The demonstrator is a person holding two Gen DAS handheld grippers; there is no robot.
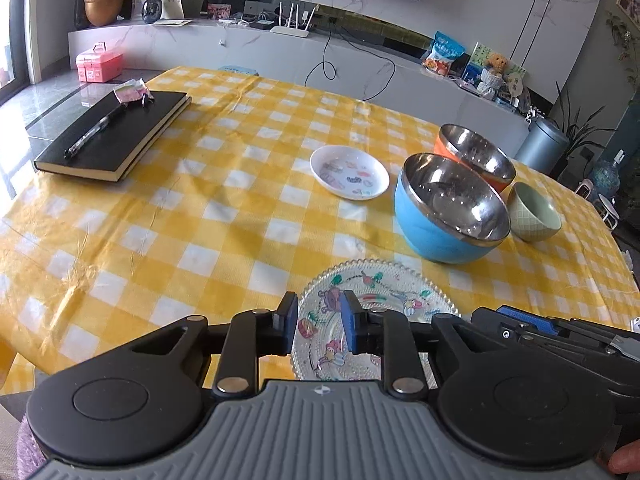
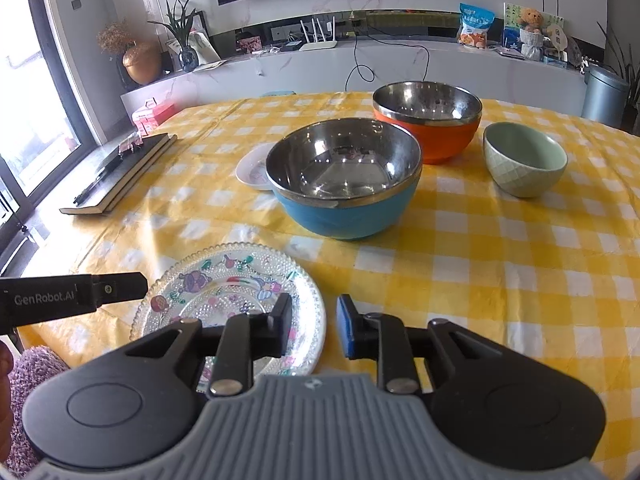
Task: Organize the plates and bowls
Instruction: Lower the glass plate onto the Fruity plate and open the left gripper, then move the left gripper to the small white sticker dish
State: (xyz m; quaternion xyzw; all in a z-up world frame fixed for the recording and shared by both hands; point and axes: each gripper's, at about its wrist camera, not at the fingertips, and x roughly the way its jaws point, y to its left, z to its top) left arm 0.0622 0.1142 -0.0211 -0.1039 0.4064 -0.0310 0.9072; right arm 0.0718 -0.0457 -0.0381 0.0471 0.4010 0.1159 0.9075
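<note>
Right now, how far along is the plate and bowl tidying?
Nothing looks stacked yet. The clear beaded glass plate lies flat near the table edge, both grippers, left and right, open and empty by it. Left: small white plate, blue steel-lined bowl, orange steel-lined bowl, green ceramic bowl, all separate.

"GenRobot.AI" stands on the left hand-held gripper (image 2: 140,286).

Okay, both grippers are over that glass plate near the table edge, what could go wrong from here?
1. The glass plate lies near the table's front edge; a nudge from the open left gripper or right gripper might slide it off.
2. The blue bowl, orange bowl and green bowl stand close together, so reaching one could knock another.
</note>
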